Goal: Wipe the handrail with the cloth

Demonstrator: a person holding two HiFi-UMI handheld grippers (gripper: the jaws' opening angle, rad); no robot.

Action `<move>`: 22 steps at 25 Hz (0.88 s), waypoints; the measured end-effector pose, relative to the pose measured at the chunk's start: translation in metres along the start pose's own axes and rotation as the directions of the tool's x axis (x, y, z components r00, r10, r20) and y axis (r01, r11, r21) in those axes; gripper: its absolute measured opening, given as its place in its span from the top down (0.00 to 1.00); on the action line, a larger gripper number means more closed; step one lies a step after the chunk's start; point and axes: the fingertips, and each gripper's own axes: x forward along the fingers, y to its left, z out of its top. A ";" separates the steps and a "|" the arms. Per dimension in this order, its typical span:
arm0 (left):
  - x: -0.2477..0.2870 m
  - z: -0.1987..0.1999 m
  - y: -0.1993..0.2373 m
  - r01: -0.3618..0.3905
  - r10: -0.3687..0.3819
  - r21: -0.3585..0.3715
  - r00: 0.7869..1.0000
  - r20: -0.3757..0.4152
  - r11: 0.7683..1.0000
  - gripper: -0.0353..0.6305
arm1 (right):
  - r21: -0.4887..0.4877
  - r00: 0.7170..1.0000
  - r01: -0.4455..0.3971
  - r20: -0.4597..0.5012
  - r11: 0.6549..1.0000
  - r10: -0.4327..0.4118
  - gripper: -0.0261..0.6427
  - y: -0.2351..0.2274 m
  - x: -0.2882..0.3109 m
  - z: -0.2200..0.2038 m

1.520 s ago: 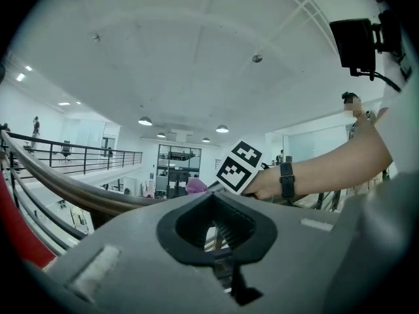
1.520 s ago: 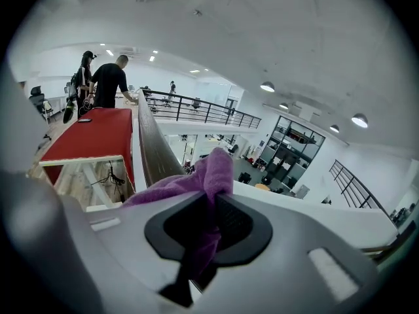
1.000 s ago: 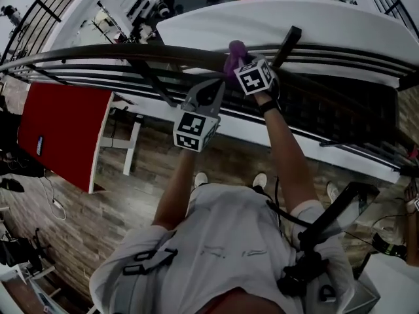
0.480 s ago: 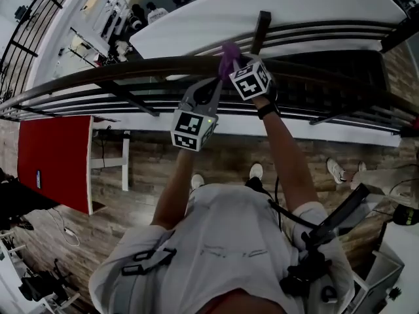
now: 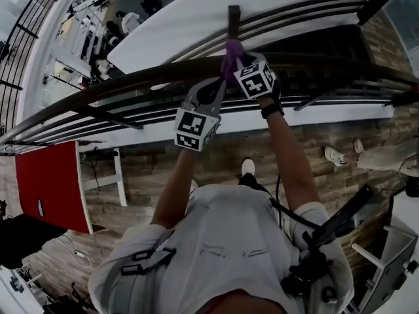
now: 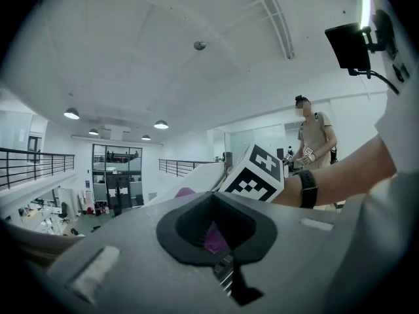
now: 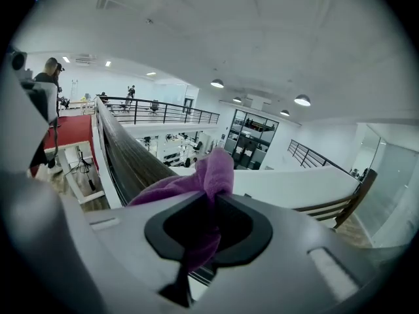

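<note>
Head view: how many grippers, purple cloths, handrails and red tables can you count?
Grippers: 2, the left gripper and the right gripper
Purple cloth: 1
Handrail: 1
Red table: 1
Total: 5

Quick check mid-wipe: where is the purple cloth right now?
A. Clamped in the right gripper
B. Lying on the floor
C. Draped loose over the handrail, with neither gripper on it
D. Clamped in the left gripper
A: in the right gripper view, the right gripper has its jaws shut on the purple cloth, which bunches up against the handrail.
</note>
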 end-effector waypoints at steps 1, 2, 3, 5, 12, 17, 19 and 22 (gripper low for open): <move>0.008 0.001 -0.009 0.017 -0.017 0.001 1.000 -0.003 1.000 0.95 | 0.011 1.000 0.009 -0.002 1.000 -0.009 0.90 -0.010 -0.005 -0.006; 0.015 0.001 -0.018 0.033 -0.033 0.001 0.999 -0.008 0.999 0.95 | 0.022 1.000 0.016 -0.003 1.000 -0.016 0.90 -0.019 -0.010 -0.011; 0.023 0.001 -0.027 0.049 -0.049 0.000 0.999 -0.013 0.999 0.95 | 0.033 1.000 0.021 -0.004 0.999 -0.021 0.90 -0.028 -0.014 -0.017; 0.039 0.001 -0.042 0.076 -0.076 -0.001 0.997 -0.020 0.997 0.95 | 0.054 0.999 0.032 -0.004 0.998 -0.032 0.90 -0.045 -0.021 -0.027; 0.081 0.005 -0.087 0.139 -0.140 -0.009 0.990 -0.028 0.990 0.95 | 0.086 0.996 0.090 -0.014 0.992 -0.089 0.90 -0.101 -0.044 -0.061; 0.111 0.008 -0.118 0.185 -0.185 -0.013 0.982 -0.026 0.983 0.95 | 0.119 0.990 0.137 -0.032 0.983 -0.134 0.90 -0.149 -0.062 -0.090; 0.123 0.009 -0.131 0.202 -0.202 -0.015 0.979 -0.028 0.979 0.95 | 0.134 0.988 0.156 -0.041 0.979 -0.151 0.90 -0.168 -0.071 -0.102; 0.144 0.012 -0.150 0.231 -0.232 -0.021 0.972 -0.027 0.973 0.95 | 0.157 0.979 0.199 -0.061 0.967 -0.192 0.90 -0.203 -0.084 -0.122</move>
